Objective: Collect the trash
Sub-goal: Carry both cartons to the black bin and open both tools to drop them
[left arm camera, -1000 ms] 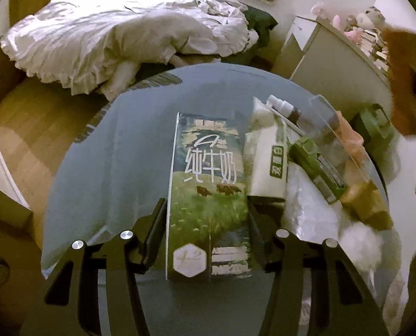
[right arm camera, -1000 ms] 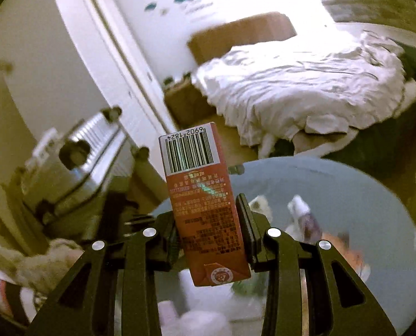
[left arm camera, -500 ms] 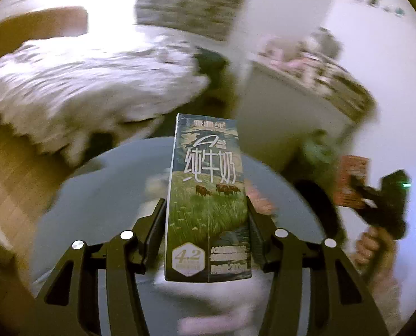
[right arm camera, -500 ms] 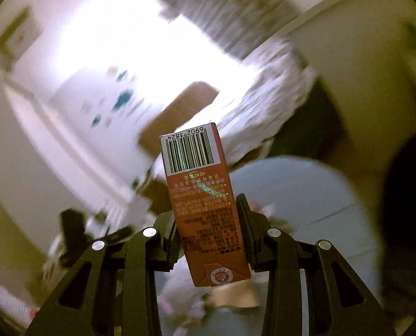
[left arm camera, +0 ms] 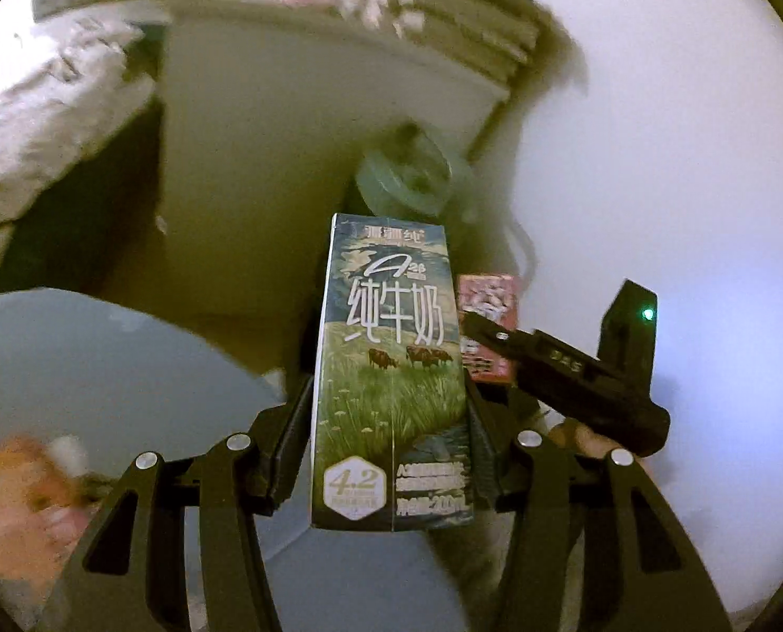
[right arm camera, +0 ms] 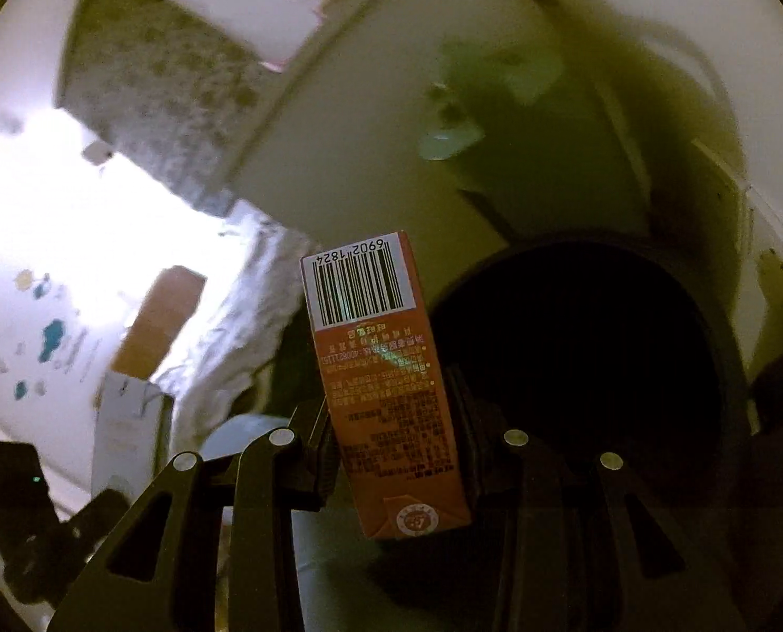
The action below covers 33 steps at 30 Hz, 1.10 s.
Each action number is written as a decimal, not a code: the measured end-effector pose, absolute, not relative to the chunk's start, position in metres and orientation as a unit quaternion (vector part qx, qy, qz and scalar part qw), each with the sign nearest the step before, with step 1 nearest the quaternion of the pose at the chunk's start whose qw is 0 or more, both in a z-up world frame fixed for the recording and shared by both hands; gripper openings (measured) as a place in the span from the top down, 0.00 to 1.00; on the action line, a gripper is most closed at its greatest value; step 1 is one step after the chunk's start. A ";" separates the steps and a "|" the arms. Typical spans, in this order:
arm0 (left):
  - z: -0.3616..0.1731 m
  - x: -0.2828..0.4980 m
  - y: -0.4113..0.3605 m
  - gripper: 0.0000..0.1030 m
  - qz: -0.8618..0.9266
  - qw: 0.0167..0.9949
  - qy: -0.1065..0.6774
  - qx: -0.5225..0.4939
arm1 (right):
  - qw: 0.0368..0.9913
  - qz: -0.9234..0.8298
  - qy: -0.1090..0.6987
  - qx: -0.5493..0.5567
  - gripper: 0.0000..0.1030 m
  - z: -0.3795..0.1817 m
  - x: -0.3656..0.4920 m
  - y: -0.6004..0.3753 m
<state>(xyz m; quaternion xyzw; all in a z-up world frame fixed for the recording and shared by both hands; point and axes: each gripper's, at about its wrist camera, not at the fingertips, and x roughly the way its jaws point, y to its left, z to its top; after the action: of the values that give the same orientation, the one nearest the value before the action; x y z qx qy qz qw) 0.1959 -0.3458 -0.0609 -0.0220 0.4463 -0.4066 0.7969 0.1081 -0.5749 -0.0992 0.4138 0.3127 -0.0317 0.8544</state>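
Left gripper clamped a green milk carton, centre frame; label read "纯牛奶", "A2β", "4.2". Right gripper pinched an orange carton, barcode "6902 1824". Carry step, I judged. Beyond it, right of centre, a dark bin mouth; next, centre over it and release.

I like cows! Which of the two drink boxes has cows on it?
The green milk carton, held in the left gripper, shows brown cows on grass. The orange carton in the right gripper shows only a barcode and print.
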 end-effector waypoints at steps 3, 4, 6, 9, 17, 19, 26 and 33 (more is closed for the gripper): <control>-0.086 0.213 -0.377 0.50 -0.404 0.780 0.478 -0.015 | 0.833 -0.044 0.330 0.442 0.65 -0.116 0.121 -0.588; -0.093 0.219 -0.384 0.50 -0.403 0.774 0.489 -0.016 | 0.826 -0.049 0.337 0.449 0.65 -0.123 0.123 -0.590; -0.111 0.229 -0.399 0.50 -0.397 0.765 0.507 -0.014 | 0.817 -0.050 0.345 0.459 0.65 -0.130 0.128 -0.588; -0.127 0.235 -0.414 0.50 -0.393 0.757 0.522 -0.008 | 0.809 -0.055 0.351 0.467 0.65 -0.139 0.132 -0.589; -0.136 0.235 -0.437 0.48 -0.393 0.750 0.533 0.003 | 0.796 -0.076 0.357 0.483 0.65 -0.153 0.151 -0.608; -0.135 0.235 -0.439 0.48 -0.392 0.749 0.534 0.004 | 0.796 -0.081 0.358 0.481 0.63 -0.152 0.153 -0.616; -0.123 0.221 -0.431 0.18 -0.386 0.770 0.507 0.014 | 0.804 -0.095 0.354 0.469 0.41 -0.145 0.148 -0.617; -0.095 0.204 -0.397 0.18 -0.384 0.786 0.485 -0.002 | 0.818 -0.098 0.340 0.453 0.41 -0.136 0.146 -0.613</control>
<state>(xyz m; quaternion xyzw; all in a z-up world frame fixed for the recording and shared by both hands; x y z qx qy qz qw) 0.2039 -0.3971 -0.0950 -0.0017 0.4853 -0.3838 0.7856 0.1457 -0.6131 -0.1359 0.4534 0.3395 -0.0977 0.8183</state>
